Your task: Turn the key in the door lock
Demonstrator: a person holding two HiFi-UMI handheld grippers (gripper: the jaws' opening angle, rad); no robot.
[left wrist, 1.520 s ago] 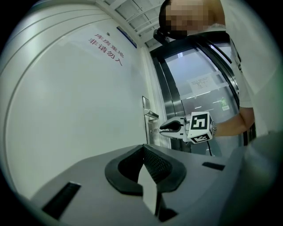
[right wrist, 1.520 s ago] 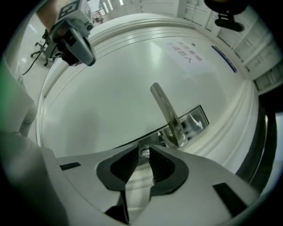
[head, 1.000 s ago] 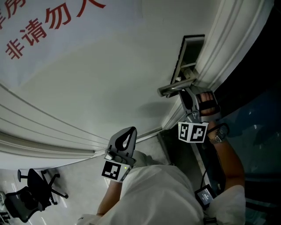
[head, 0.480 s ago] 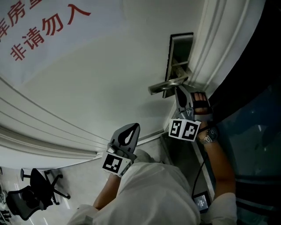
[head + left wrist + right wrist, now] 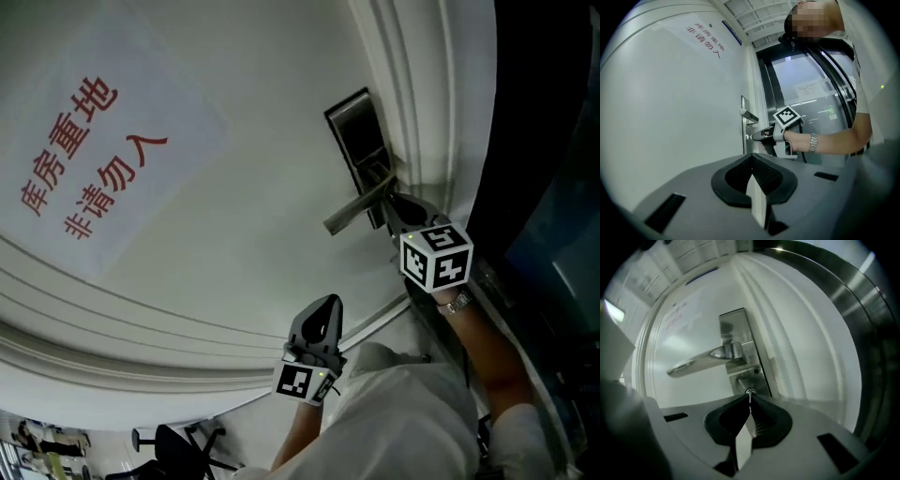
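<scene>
The right claw point(image 5: 750, 400) is pinched shut on the little key point(image 5: 750, 396), which sticks straight out of the door lock point(image 5: 745, 378) under the handle point(image 5: 693, 363), in line with the claw, while the left claw point(image 5: 751, 164) is closed, empty and far off.

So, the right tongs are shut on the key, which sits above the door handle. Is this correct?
No. The key sits below the door handle, not above it; the left gripper view shows the right tongs under the handle. They are shut on the key.
</scene>
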